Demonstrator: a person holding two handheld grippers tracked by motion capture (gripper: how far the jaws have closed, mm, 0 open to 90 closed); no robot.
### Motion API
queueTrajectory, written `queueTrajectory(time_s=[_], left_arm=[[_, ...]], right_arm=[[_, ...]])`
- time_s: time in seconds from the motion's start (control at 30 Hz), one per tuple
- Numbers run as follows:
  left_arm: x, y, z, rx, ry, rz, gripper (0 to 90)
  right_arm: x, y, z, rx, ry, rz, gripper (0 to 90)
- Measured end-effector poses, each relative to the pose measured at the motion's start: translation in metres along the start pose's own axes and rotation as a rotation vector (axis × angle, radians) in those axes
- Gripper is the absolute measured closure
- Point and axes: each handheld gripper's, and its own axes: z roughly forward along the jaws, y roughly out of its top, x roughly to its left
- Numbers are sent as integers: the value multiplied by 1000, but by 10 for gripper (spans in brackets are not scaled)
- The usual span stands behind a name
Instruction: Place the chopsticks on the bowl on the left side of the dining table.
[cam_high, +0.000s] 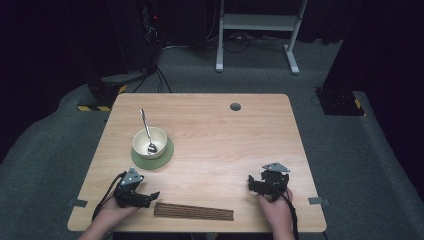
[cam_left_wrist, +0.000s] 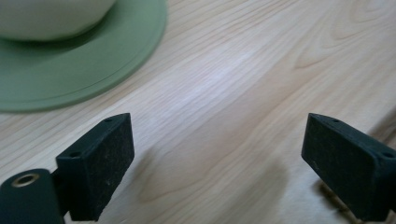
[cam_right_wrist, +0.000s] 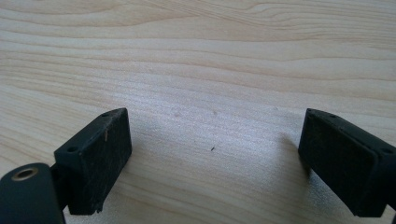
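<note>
A cream bowl (cam_high: 149, 142) with a metal spoon (cam_high: 146, 131) in it stands on a green round mat (cam_high: 165, 156) at the table's left middle. A dark rolled bamboo mat (cam_high: 194, 211) lies along the front edge. My left gripper (cam_high: 146, 196) rests near the front left, open, nothing between its pads, just left of the rolled mat's end. In the left gripper view the green mat (cam_left_wrist: 84, 65) and bowl (cam_left_wrist: 51, 16) lie ahead to the left. My right gripper (cam_high: 256, 184) rests at the front right, open over bare wood (cam_right_wrist: 210, 93).
The wooden table (cam_high: 225, 135) has a grey cable hole (cam_high: 235, 106) near its back edge. Tape tabs mark the front corners (cam_high: 77, 203). Beyond the table stand a white desk frame (cam_high: 257, 30) and dark equipment on the grey floor.
</note>
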Motion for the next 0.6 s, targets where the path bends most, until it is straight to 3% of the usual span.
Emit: queueTrajectory(time_s=[0.17, 0.3, 0.6], left_arm=[[-8, 4, 2, 0, 6, 26, 95], [-15, 5, 5, 23, -18, 45, 93], [-20, 3, 6, 35, -58, 44, 128]], right_arm=[[1, 0, 0, 2, -6, 0, 88], [1, 0, 0, 1, -9, 4, 89], [2, 0, 0, 1, 1, -4, 89]])
